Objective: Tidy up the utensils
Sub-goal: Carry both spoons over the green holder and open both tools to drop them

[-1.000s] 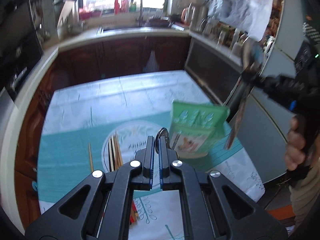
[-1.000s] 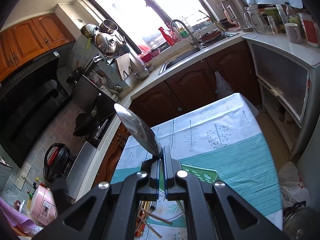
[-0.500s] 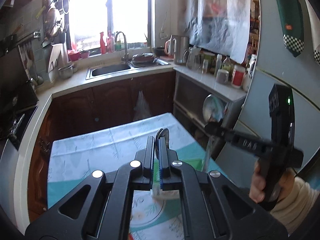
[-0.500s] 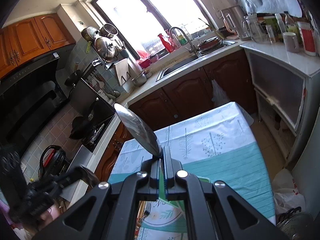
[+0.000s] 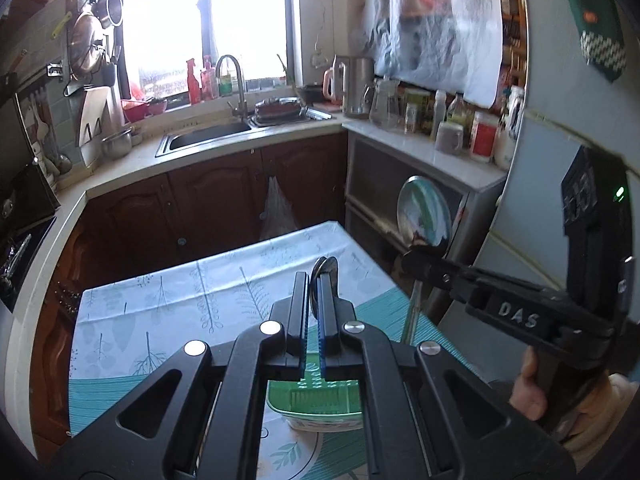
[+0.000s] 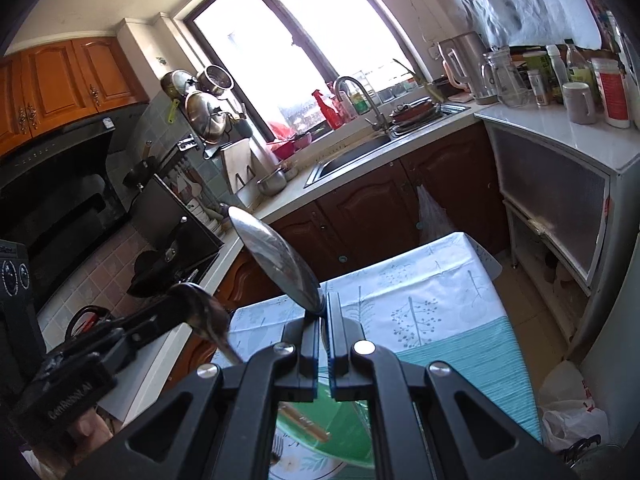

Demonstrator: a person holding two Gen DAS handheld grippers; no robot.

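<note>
Glossy metal spoon (image 6: 276, 260); matt black plastic gripper (image 6: 323, 312); smooth printed tablecloth (image 6: 440, 308)

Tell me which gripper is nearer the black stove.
Left. The left gripper, shut on a spoon, is on the stove's side of the table; the right gripper, gripping another spoon, is farther across.

Tablecloth (image 5: 224, 292) beyond green tray (image 5: 316, 404) lies bare.
</note>
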